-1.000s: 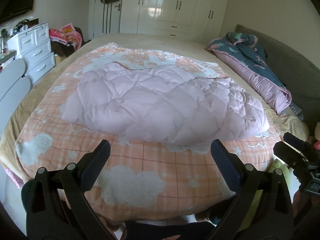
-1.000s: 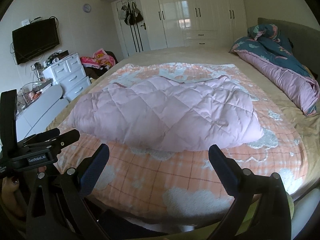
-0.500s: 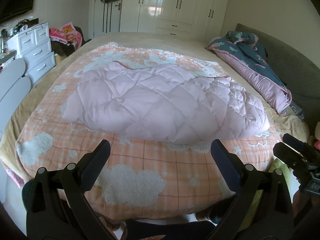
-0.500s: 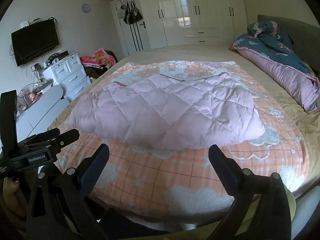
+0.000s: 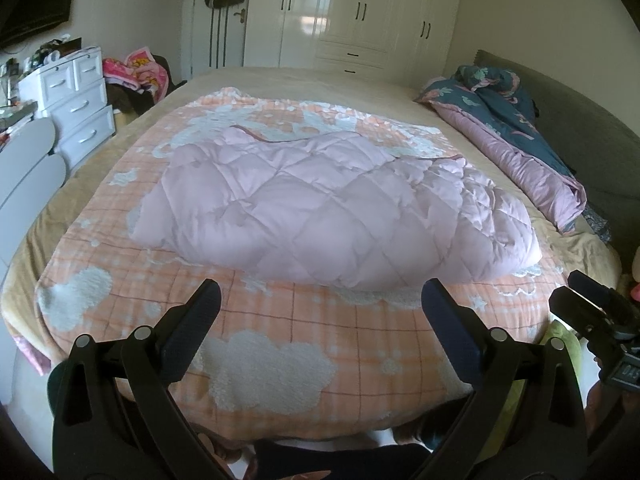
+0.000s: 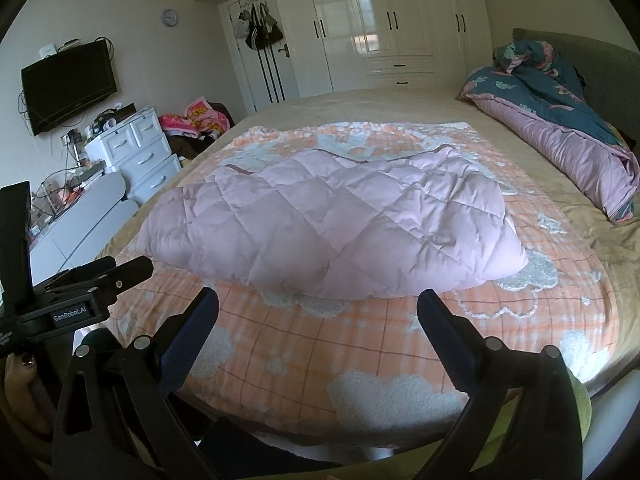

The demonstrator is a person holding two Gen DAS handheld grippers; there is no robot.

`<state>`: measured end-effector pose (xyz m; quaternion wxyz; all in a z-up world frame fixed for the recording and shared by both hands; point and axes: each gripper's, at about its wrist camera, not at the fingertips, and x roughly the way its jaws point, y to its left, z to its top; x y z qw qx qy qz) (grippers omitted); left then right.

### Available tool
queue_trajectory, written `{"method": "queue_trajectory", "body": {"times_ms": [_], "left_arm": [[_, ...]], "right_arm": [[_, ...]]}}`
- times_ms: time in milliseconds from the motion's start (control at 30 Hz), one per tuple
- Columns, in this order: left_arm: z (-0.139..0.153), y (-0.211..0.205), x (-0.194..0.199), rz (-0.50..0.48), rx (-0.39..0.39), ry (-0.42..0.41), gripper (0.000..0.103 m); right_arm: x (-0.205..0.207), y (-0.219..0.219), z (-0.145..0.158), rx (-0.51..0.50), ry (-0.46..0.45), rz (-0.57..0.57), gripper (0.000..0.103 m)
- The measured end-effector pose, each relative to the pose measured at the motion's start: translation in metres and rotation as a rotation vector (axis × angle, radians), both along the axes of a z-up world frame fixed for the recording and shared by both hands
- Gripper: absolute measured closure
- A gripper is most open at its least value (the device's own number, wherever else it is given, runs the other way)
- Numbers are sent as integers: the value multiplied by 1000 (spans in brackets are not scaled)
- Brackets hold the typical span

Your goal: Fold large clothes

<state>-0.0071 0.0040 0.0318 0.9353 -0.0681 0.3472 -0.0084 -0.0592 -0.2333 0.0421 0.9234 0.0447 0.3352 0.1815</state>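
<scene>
Left wrist view: left gripper (image 5: 320, 300) spread wide, holding nothing, hovering over near edge of orange checked blanket (image 5: 280, 344). Pink quilted garment (image 5: 332, 216) lies folded, puffy, in middle of blanket, apart from fingers. Teal-pink duvet (image 5: 516, 136) bunched right of garment.

Right wrist view: right gripper (image 6: 318, 304) spread wide, empty, near blanket edge (image 6: 360, 344). Garment (image 6: 332, 220) just beyond fingertips, not touching. White drawer unit (image 6: 140, 148) left of garment; left gripper (image 6: 104, 276) at left.

One legible marking: white lettering "GenRobot.AI" on the black plastic body of the left gripper (image 6: 76, 312), seen in the right wrist view beside the peach checked blanket (image 6: 360, 344). Partial white characters on the right gripper (image 5: 624, 372) are unreadable.
</scene>
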Motion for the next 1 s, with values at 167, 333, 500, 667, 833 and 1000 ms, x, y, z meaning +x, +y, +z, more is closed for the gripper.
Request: {"method": "queue_trajectory", "body": {"times_ms": [167,333,500,667,833,1000], "left_arm": [[0,0,0,1,3,2,9],[0,0,0,0,1,1,9],[1,1,-1,5,4,2,9],[1,3,-2,12,7,1,9],[1,3,-2,10,8,0,9],[2,3,-2,11,7,-2,9]], "right_arm": [[0,0,1,0,2,2,4],[0,0,0,0,0,0,4],[0,0,0,-2,1,0,4],[-1,0,1,-2,0,-3,4],[-1,-1,1,-4,3,-3,4],[-1,-1,0,-7,4,-5,4]]}}
